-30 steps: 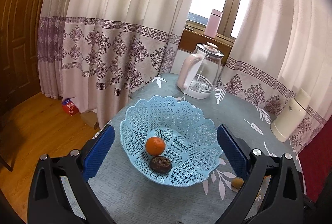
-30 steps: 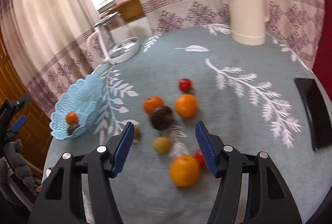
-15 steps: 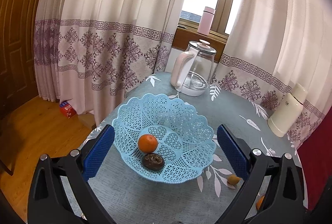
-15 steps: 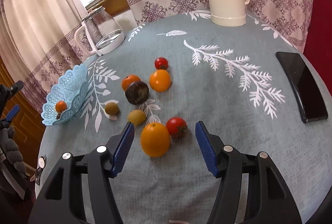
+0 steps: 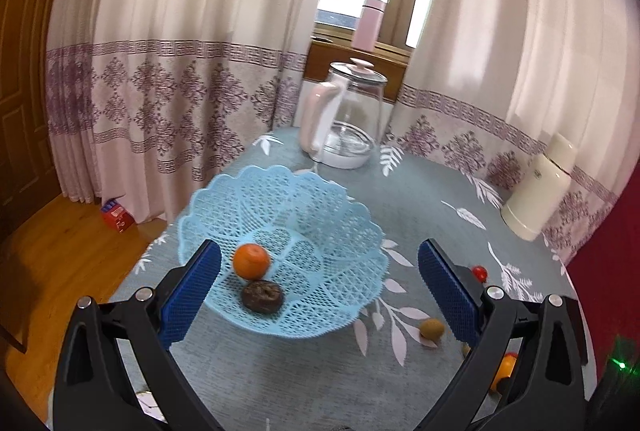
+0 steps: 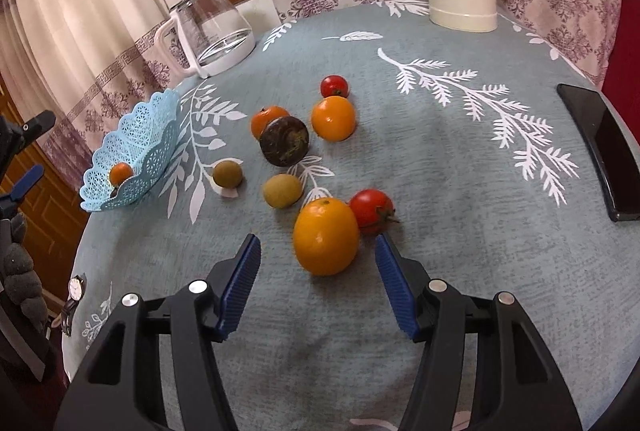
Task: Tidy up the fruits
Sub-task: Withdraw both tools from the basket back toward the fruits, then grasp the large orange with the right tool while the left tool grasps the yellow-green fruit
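My right tongs (image 6: 316,271) gape wide, empty, lined up on the big round orange (image 6: 326,236); left tongs (image 5: 318,291) wide, empty, flanking the blue lattice plastic basket (image 5: 352,227) to steady it

No legible text: the small dark mark on the cream thermos (image 5: 536,201) and the printing on the red box (image 5: 117,217) are too small to read.
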Demonstrator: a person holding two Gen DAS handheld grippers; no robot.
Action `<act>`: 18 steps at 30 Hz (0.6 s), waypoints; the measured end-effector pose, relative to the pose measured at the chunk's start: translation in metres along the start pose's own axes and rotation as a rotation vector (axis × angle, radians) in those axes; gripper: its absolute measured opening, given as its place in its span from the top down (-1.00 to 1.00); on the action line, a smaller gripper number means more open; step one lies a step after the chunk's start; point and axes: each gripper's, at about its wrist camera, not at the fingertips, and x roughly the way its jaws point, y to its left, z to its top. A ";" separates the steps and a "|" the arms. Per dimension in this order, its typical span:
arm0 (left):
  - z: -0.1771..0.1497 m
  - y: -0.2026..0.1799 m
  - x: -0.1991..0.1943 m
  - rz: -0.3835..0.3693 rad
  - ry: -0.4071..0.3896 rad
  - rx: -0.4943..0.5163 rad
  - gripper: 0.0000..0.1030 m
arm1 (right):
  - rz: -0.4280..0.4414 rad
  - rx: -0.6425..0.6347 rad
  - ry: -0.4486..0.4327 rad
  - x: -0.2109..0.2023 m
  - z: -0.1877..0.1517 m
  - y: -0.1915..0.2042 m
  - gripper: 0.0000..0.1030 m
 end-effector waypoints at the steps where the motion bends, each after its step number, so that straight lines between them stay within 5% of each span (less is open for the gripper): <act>1: -0.001 -0.003 0.001 -0.003 0.003 0.005 -0.95 | -0.001 -0.002 0.003 0.001 0.000 0.000 -0.10; 18: -0.028 -0.051 0.016 -0.058 0.073 0.127 -0.95 | -0.059 -0.049 0.020 0.024 0.007 0.006 0.22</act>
